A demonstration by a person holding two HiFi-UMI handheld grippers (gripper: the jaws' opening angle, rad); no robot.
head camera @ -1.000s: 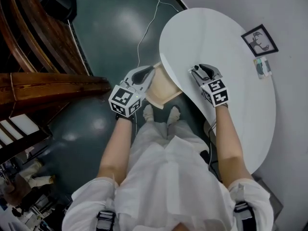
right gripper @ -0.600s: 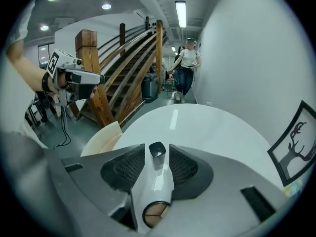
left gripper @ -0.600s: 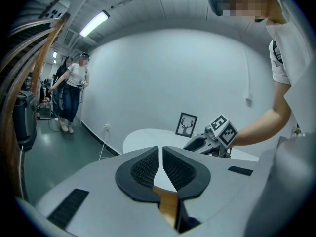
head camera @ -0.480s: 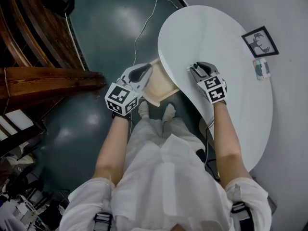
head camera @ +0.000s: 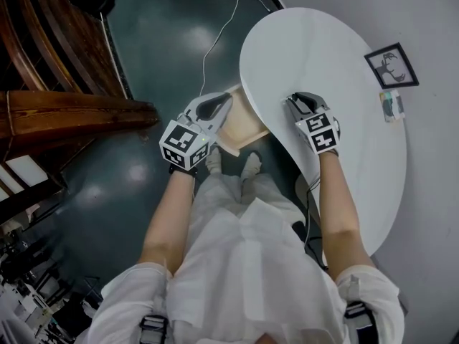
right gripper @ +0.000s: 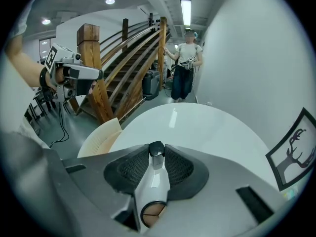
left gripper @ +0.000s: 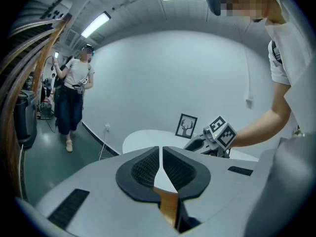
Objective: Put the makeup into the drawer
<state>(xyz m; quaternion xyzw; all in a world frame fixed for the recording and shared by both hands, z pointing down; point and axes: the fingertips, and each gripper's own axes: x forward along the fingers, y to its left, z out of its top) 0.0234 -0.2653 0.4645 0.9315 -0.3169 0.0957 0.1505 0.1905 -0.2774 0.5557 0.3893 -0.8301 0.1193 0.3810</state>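
Right gripper (head camera: 299, 104), jaws just closing, clamps the makeup tube (right gripper: 154, 179). At nine o'clock, left gripper (head camera: 217, 108) pinches the drawer (head camera: 242, 129) wall, likely holding it open.

Framed deer pic (head camera: 391, 66) beside white table (head camera: 315, 56); wooden stairs (head camera: 72, 113) well apart.

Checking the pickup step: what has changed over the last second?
The right gripper has just been closing its jaws onto the white makeup tube between them. The left gripper stays clamped on the edge of the drawer, and neither hand has visibly shifted.
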